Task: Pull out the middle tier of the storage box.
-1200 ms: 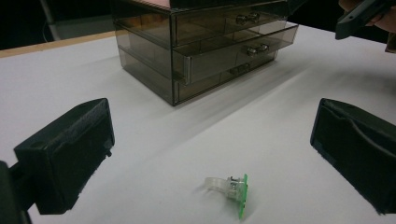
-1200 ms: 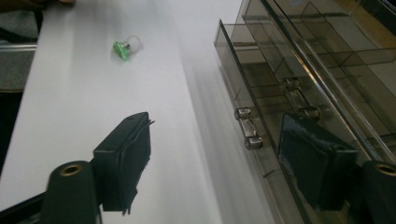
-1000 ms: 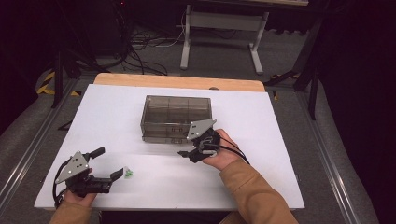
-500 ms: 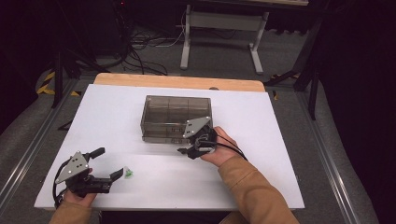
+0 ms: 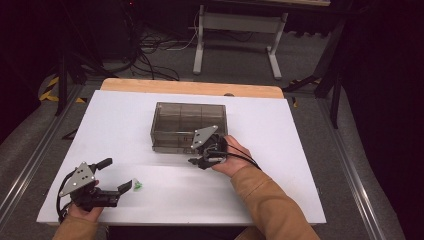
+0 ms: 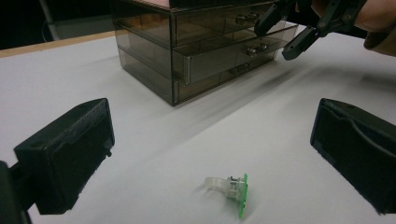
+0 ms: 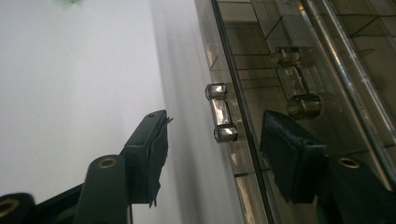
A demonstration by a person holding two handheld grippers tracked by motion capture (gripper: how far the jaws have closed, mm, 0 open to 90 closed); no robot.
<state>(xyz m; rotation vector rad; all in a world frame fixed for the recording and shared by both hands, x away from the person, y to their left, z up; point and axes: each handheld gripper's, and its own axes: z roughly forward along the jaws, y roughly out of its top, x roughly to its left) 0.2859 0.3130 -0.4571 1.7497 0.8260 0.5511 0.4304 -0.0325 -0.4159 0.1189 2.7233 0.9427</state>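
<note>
A smoky clear drawer cabinet (image 5: 187, 122) stands mid-table. My right gripper (image 5: 199, 161) is at its front face, open. In the right gripper view the right gripper (image 7: 215, 135) has its jaws on either side of a small clear drawer handle (image 7: 220, 114) without touching it. A second handle (image 7: 295, 86) lies behind the right jaw. My left gripper (image 5: 116, 175) rests near the front left edge, open. Just beyond its jaws lies a small clear-and-green part (image 5: 137, 186). In the left gripper view this part (image 6: 231, 189) sits between the wide-apart jaws of the left gripper (image 6: 212, 140).
The white table top (image 5: 300, 150) ends in a wooden strip at the far edge. In the left gripper view one drawer (image 6: 219, 58) of the cabinet stands slightly out. Cables and a metal stand (image 5: 235, 30) lie on the floor beyond the table.
My right gripper has edged left and closer to the cabinet front. The left gripper and the small part have stayed put.
</note>
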